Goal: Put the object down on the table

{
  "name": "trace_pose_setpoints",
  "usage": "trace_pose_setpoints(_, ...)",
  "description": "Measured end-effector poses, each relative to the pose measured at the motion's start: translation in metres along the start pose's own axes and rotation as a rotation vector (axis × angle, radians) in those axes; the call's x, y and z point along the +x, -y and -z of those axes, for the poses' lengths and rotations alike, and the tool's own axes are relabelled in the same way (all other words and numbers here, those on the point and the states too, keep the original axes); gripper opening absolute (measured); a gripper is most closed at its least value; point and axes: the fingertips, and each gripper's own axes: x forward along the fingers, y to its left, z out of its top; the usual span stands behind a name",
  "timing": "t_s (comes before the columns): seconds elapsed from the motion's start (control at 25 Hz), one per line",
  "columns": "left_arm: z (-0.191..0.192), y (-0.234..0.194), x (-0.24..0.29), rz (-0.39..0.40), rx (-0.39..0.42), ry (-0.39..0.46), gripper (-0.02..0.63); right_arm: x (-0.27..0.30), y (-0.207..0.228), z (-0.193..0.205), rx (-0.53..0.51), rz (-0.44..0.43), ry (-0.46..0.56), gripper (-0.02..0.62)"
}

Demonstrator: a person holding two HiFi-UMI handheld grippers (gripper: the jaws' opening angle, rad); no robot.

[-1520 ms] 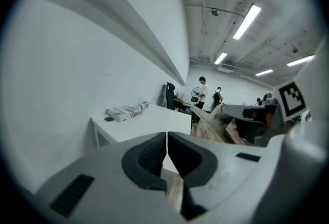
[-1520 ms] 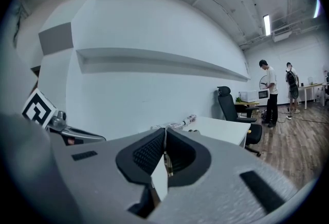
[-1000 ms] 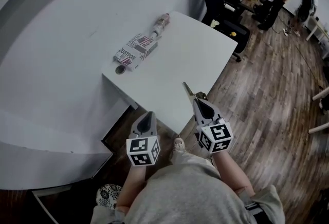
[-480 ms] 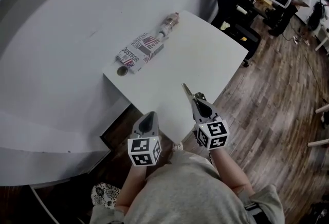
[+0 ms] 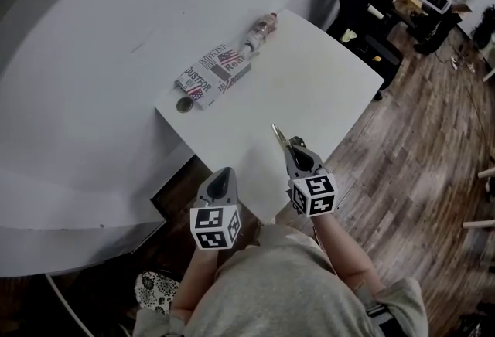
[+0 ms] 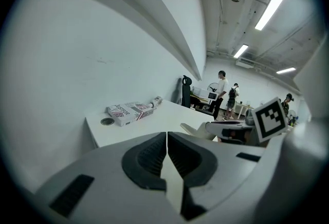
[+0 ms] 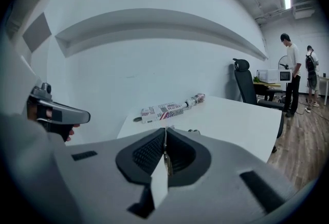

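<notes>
Over the table (image 5: 309,96) edge, right tool (image 5: 288,145) pinches a thin pale strip (image 5: 278,134); left tool (image 5: 224,173) closed, empty; box (image 5: 215,74) contents hidden.

We are wearing a loose grey shirt (image 5: 271,289) behind the tongs. The left tongs (image 5: 224,171) and right tongs (image 5: 291,144) are showing smooth, pointed grey shells. At their rear, the left cube (image 5: 215,226) and right cube (image 5: 313,195) are displaying black square markers on white. Black ribbed pads (image 6: 149,159) are lining the jaws.
</notes>
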Motion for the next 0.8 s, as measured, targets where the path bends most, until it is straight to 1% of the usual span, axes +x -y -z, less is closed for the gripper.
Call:
trace_pose_setpoints(0.24,0.001,-0.001,0.012,-0.009,0.000,-0.012,0.011,0.023,0.014,0.017,0.008,-0.003,-0.051,0.009)
trace_pose_setpoints(0.8,0.000,0.000,0.032,-0.025,-0.006,-0.016,0.010,0.059,0.032,0.048,-0.017,-0.010,-0.151,0.009)
